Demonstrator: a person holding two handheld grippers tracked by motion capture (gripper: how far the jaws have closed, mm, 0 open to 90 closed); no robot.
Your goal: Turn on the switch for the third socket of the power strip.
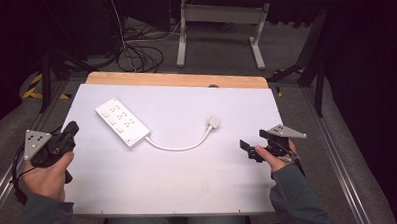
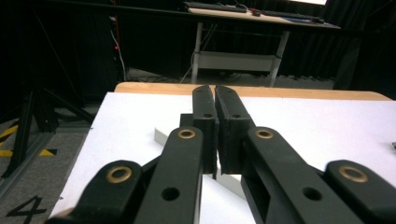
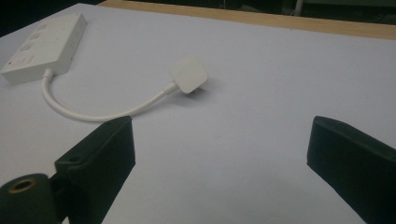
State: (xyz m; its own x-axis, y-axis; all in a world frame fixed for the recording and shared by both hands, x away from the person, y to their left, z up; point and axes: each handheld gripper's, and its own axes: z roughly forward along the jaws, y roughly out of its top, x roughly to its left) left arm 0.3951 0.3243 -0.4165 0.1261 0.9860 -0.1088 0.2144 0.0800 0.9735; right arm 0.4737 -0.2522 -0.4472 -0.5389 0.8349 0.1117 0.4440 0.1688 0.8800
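**High view: power strip lies between two idle grippers**

High view shows a white tabletop point(image 1: 189, 177) with a wooden strip along its far edge; a white power strip point(image 1: 122, 121) lies slantwise on the left half, its short white cable point(image 1: 180, 145) curving rightward to a square white plug point(image 1: 214, 122) resting near the middle; nothing touches any of it.

At the left edge of the tabletop a hand point(image 1: 46, 177) holds the left gripper point(image 1: 71, 128), which points toward the near end of the power strip but stays apart from it; from the left gripper view its two black jaws are pressed together with nothing between them, part of the strip peeking out behind them.

At the right side another hand point(image 1: 274, 158) holds the right gripper point(image 1: 245, 149), aimed leftward at the plug and well short of it; from the right gripper view its jaws stand wide apart and empty, the plug and cable lying beyond them on the bare white surface.
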